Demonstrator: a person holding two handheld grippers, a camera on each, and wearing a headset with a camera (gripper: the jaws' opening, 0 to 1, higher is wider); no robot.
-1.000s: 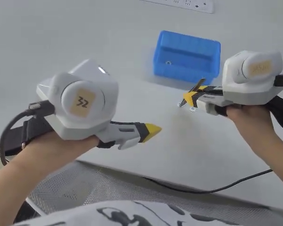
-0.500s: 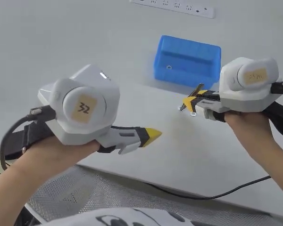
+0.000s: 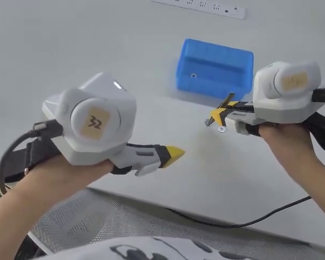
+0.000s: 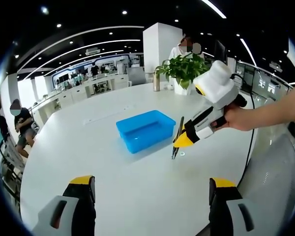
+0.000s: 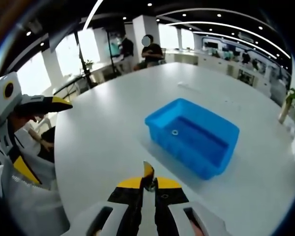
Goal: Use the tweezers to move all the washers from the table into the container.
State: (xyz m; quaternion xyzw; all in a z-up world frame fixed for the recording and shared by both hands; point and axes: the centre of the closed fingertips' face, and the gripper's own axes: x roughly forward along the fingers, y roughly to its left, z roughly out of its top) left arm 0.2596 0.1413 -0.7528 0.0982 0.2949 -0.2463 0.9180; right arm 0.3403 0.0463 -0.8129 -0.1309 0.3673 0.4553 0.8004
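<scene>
Right gripper working the tweezers just short of the container

The right gripper (image 3: 217, 115) is clenching the tweezers (image 4: 179, 129), their tips hanging by a washer (image 3: 222, 129) just in front of the container (image 3: 214, 67) (a second washer (image 5: 175, 132) is already lying inside); whether it is pinched or resting on the table (image 3: 151, 70) I can't tell. Keeping the squeeze steady and rising over the near wall is looking wise. The left gripper (image 4: 151, 182) is idling, jaws spread wide, well short of the container, leaving open table between.
</scene>
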